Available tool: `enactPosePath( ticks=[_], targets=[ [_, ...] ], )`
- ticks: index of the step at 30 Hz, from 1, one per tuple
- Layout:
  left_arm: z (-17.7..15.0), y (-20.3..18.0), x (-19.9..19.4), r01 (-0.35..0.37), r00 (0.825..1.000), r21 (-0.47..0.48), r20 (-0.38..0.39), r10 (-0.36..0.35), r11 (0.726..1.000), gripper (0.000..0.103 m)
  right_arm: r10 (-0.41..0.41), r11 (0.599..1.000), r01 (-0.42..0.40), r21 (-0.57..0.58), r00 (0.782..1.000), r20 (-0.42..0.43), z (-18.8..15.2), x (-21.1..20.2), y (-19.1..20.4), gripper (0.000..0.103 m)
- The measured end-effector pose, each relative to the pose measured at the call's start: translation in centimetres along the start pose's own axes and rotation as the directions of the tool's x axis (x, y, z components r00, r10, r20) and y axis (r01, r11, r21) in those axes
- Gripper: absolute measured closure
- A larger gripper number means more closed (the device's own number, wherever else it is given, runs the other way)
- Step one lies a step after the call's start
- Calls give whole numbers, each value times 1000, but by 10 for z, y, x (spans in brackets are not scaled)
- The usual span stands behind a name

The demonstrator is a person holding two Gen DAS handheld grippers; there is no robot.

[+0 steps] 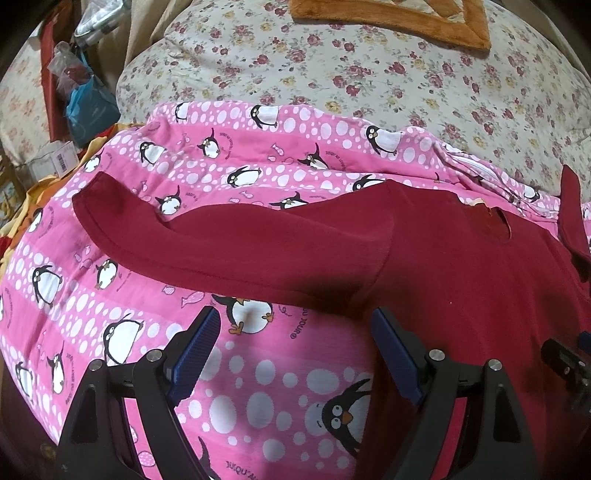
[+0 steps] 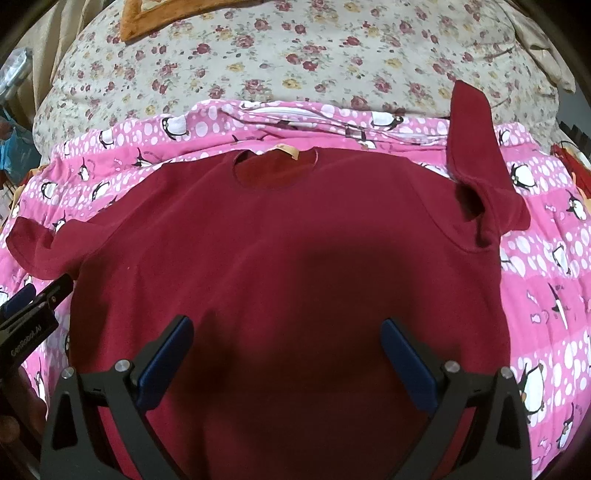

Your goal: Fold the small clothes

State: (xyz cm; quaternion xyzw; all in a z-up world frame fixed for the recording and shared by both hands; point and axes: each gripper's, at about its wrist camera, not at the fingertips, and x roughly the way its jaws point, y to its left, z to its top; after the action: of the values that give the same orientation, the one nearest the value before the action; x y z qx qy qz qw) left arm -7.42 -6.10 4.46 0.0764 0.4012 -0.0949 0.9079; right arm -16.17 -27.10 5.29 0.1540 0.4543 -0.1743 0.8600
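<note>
A dark red long-sleeved shirt (image 2: 280,229) lies flat on a pink penguin-print blanket (image 2: 546,266), neck hole (image 2: 273,170) pointing away from me. Its left sleeve (image 1: 221,243) stretches out to the left; its right sleeve (image 2: 472,147) bends upward onto the floral cover. My left gripper (image 1: 295,325) hovers open over the blanket just below the left sleeve's armpit, nothing between its blue pads. My right gripper (image 2: 288,332) hovers open above the shirt's body, holding nothing. The left gripper's body (image 2: 29,314) shows at the left edge of the right wrist view.
A floral quilt (image 1: 369,74) covers the bed behind the blanket, with an orange-edged cushion (image 1: 406,22) at the far side. Bags and a box (image 1: 77,96) crowd the floor area left of the bed.
</note>
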Motion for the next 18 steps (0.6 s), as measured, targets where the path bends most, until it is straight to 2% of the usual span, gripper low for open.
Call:
enactPosePath(
  ticks=[12,18],
  targets=[
    [5,29,6,-27,999,-93,-23,25,995,36,-3,1000,3,-12,1000,-14,-1,3,1,0],
    [5,32,7,-39,999,-91,-25,37,995,36,1,1000,-2,-8,1000,-13,-1,2,2,0]
  ],
)
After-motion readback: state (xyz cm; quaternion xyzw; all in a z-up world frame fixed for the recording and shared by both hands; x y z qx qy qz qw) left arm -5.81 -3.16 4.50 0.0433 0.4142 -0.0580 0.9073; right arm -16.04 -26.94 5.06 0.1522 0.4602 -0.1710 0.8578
